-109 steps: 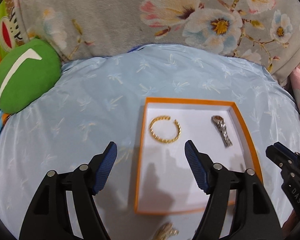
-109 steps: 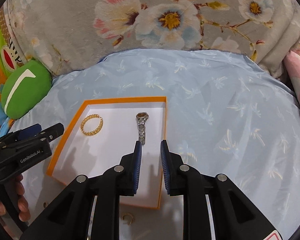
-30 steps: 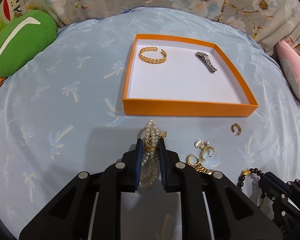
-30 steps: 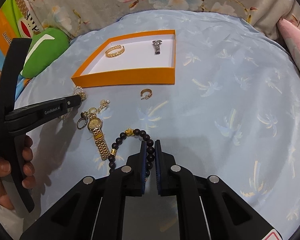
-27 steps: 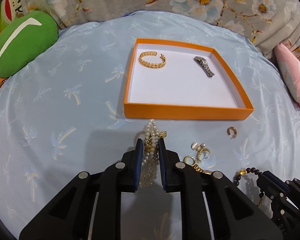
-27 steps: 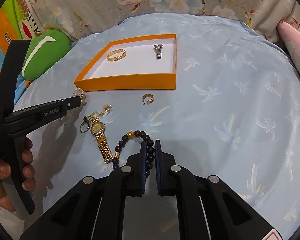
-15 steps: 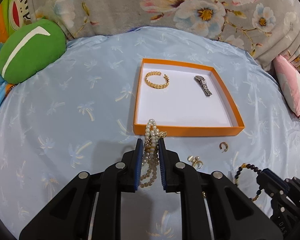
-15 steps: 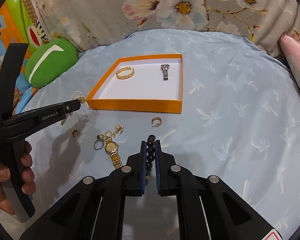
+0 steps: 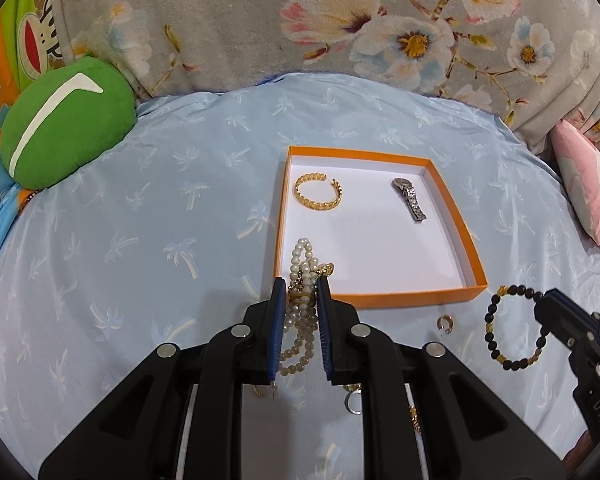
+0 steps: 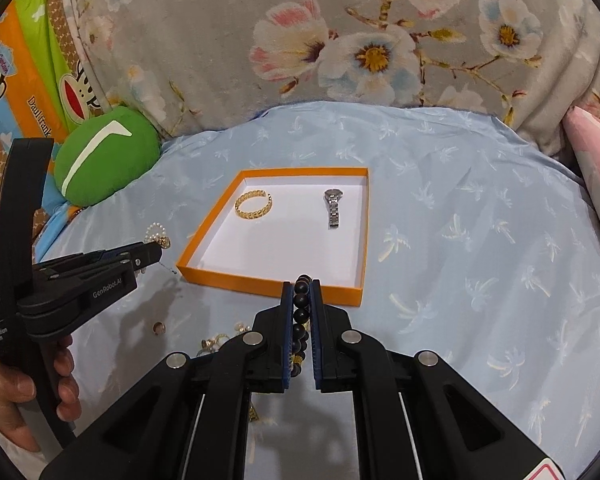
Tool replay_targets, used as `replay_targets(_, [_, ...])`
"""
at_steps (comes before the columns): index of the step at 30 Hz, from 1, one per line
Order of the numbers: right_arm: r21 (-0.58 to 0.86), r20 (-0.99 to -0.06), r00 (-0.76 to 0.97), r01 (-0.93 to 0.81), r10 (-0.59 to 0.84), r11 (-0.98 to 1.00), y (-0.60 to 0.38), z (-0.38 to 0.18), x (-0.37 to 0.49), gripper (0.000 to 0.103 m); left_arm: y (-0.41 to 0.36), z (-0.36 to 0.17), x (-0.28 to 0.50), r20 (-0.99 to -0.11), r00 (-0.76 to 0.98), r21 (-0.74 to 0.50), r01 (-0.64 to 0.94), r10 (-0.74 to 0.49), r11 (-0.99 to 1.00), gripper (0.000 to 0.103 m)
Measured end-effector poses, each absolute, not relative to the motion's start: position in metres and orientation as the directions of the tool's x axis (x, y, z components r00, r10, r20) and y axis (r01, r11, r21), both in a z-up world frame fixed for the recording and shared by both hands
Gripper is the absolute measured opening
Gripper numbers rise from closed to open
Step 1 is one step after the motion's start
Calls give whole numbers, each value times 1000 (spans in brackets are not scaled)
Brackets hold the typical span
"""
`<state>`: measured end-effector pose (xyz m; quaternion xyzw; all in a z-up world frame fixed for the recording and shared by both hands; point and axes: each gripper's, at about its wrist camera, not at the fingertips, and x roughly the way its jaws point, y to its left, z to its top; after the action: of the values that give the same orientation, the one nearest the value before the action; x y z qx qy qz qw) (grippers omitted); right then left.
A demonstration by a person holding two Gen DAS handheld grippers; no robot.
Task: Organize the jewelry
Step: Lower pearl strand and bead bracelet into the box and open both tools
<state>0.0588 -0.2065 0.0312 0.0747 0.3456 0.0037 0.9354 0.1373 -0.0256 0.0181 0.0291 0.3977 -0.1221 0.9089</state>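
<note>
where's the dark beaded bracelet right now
The dark beaded bracelet is clamped in the right gripper, hanging in front of the orange tray's near right corner.

Tray [image 9: 458, 236] sits mid-cloth [image 9: 160, 220]; inside it, bangle [image 9: 318, 197] at far left, watch [image 9: 410, 199] at far right; cushion [image 9: 66, 128] on the cloth's far-left edge; hoop earring [image 9: 444, 322] lies on the cloth just before the tray's near right corner; floral fabric [image 9: 380, 20] behind everything.
</note>
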Motion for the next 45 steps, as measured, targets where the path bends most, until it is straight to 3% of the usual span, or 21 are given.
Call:
replay_targets(11, [174,-642,761,28,92,984,-214,40,116,7,-46,19,181,-723,661,-42,252,-204,967,15])
replay_targets(22, [206,-689,716,43,114,978,-219,7,169,7,-75,-3,222,-744,635,-44,264,-208,963,15])
replay_targets(45, [164,-748,661,86,67,983,-229,-40,200,8,-85,-50,250,-791,588,-32,234,-168,972,16])
